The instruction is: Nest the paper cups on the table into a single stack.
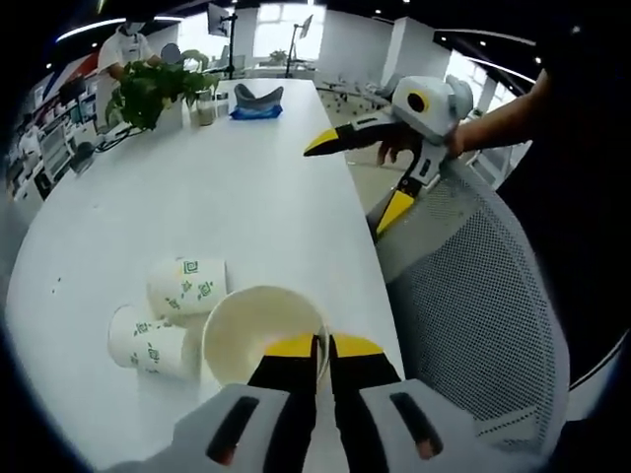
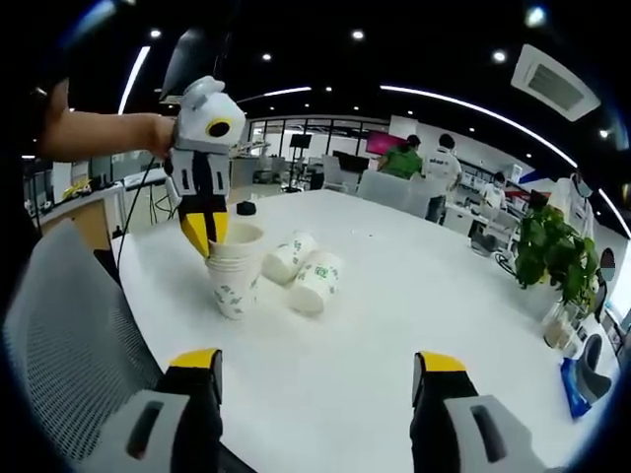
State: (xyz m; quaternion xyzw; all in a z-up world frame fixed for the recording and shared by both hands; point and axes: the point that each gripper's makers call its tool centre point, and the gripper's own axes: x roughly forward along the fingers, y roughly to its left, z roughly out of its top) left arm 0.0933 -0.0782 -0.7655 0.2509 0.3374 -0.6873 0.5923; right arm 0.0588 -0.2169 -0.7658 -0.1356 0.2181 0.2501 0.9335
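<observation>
Two loose cups (image 2: 304, 271) lie sideways just beside my upright stack (image 2: 234, 276); left gripper (image 2: 209, 236) clamps stack rim; right gripper (image 2: 315, 370) gaping, free, nearer them.

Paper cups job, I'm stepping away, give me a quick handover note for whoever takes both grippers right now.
Left gripper: shut on the rim of the upright cup stack, near the table edge.
Right gripper: open, empty, held above the table.
Two loose cups lie on their sides beside the stack.
Done: at least two cups look nested.
Left: pick up each lying cup and nest it into the stack.
</observation>
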